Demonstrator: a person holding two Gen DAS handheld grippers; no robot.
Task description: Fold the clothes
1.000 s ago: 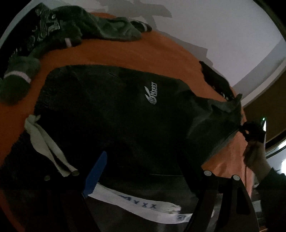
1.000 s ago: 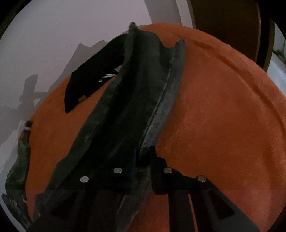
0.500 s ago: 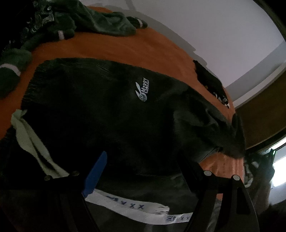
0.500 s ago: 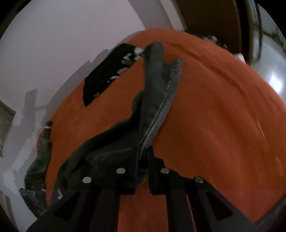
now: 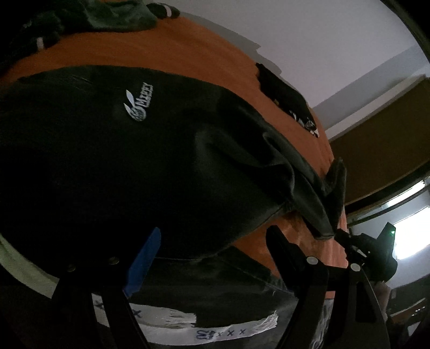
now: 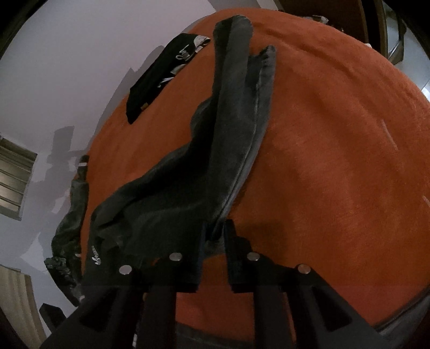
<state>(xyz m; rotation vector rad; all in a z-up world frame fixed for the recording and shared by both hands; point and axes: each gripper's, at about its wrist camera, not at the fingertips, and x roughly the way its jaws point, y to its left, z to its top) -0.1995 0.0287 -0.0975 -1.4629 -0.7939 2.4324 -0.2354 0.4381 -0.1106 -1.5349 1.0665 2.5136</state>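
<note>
We're mid-fold: right hand-held gripper [image 6: 215, 241], jaws opening, pant leg [image 6: 233, 112] still between them, stretching toward 12 o'clock on the bed [image 6: 336, 161]. Left hand-held gripper [image 5: 212, 241] gapes wide, empty, over the pants [image 5: 107, 161]. Next, we'd say: lay the leg across.

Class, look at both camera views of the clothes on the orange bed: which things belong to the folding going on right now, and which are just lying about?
In the job:
- dark trousers
- right tongs, opening, trouser leg between them
- left tongs, open

Lying about:
- folded black garment
- green clothes heap
- orange bed cover
</note>
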